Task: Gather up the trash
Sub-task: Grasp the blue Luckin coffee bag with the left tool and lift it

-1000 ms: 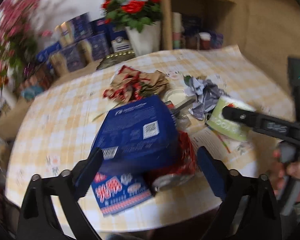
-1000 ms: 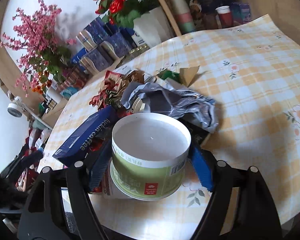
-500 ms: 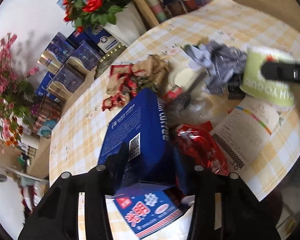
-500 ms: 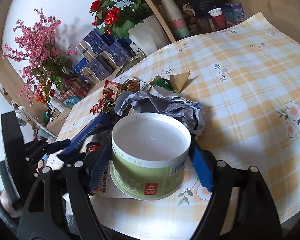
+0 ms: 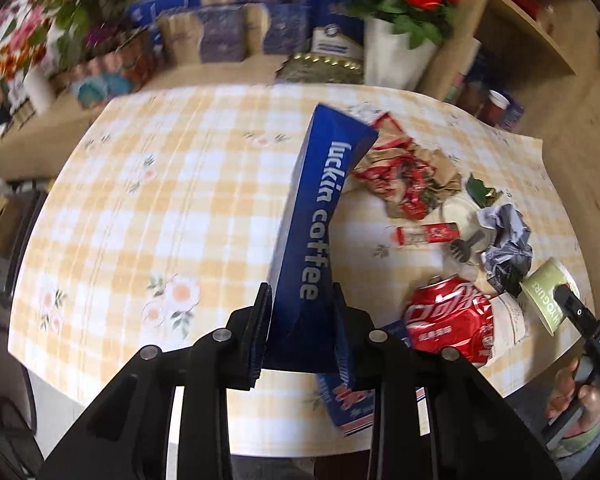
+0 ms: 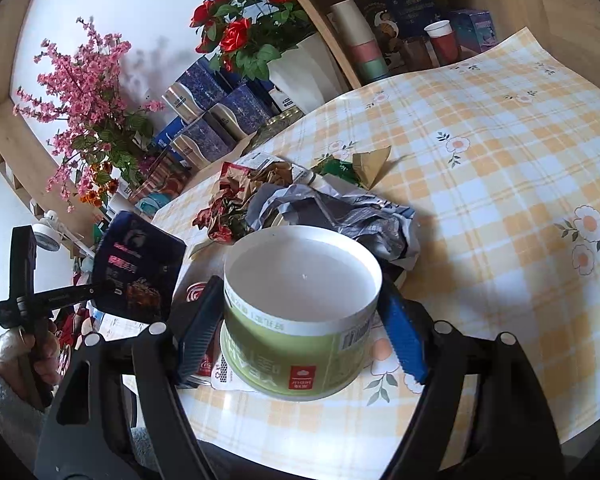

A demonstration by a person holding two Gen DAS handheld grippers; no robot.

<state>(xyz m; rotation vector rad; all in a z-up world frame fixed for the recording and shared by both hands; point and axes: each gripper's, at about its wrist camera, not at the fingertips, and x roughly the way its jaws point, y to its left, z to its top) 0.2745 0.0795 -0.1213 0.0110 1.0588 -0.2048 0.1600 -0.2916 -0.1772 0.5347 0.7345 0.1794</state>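
Note:
My left gripper (image 5: 300, 332) is shut on a blue coffee box (image 5: 320, 220) and holds it lifted above the table; the box also shows at the left of the right wrist view (image 6: 136, 272). My right gripper (image 6: 300, 336) is shut on a green and white yogurt cup (image 6: 300, 304), held just above the table's near edge; the cup also shows in the left wrist view (image 5: 548, 292). A crushed red cola can (image 5: 448, 320), crumpled grey paper (image 6: 340, 212), a brown and red wrapper (image 5: 404, 176) and a small red packet (image 5: 428, 234) lie on the table.
The round table has a yellow checked cloth (image 5: 160, 200). A white vase of red roses (image 6: 300, 68), blue boxes (image 6: 220, 112) and pink flowers (image 6: 84, 100) stand behind it. A wooden shelf with cups (image 6: 440, 40) is at the back right. A flat blue packet (image 5: 344, 408) lies at the near edge.
My left gripper has closed on the blue box, lifted it off the pile and turned it on edge, uncovering the red can. My right gripper still holds the cup.

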